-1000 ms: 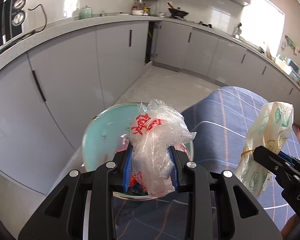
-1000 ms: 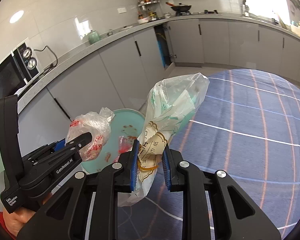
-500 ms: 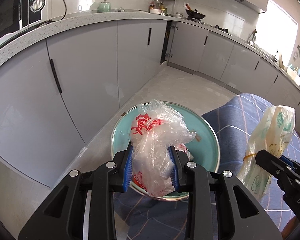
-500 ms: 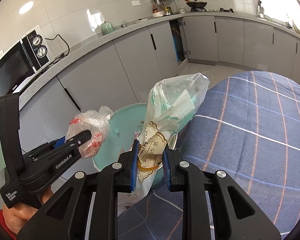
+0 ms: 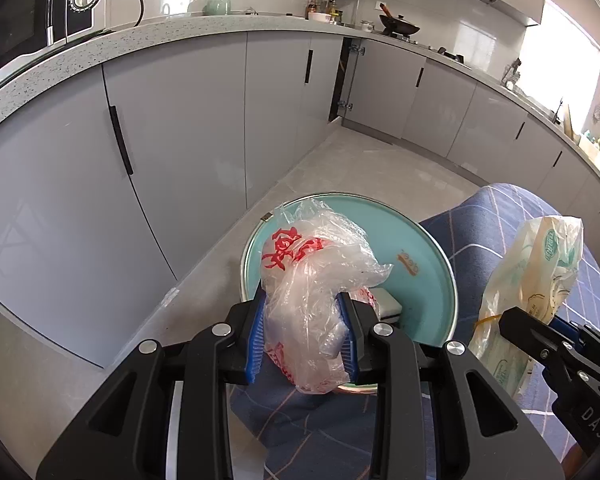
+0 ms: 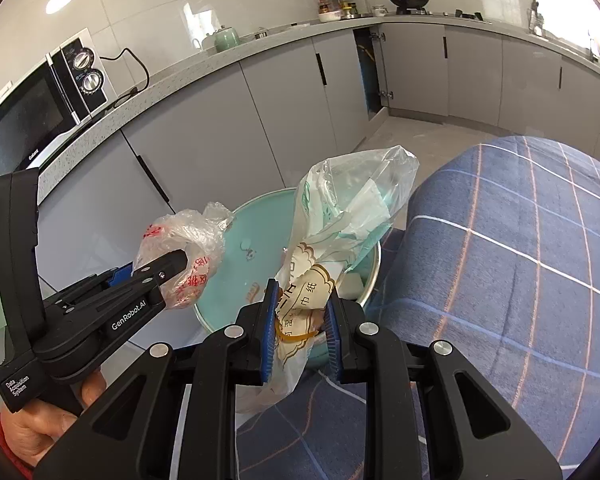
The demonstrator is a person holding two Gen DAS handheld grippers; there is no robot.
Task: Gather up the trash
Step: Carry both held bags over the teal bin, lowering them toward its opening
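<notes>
Grey kitchen cabinets [image 5: 172, 128] curve behind a teal bin [image 5: 428, 240]. Near it, the left gripper [image 5: 304, 336] clamps a clear red-printed bag [image 5: 312, 264]. Further right, the right gripper [image 6: 300, 320] clamps a printed wrapper bag [image 6: 340, 216].

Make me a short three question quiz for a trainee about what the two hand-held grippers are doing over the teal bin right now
1. True or false: the left hand-held gripper is empty.
2. Which bag does the right hand-held gripper hold? A) the clear bag with red print B) the bag with green print and a yellow rubber band
3. Fill in: both bags hang near the round teal ___.

Key: 1 false, it is shut on the clear bag with red print. 2 B. 3 bin.
</notes>
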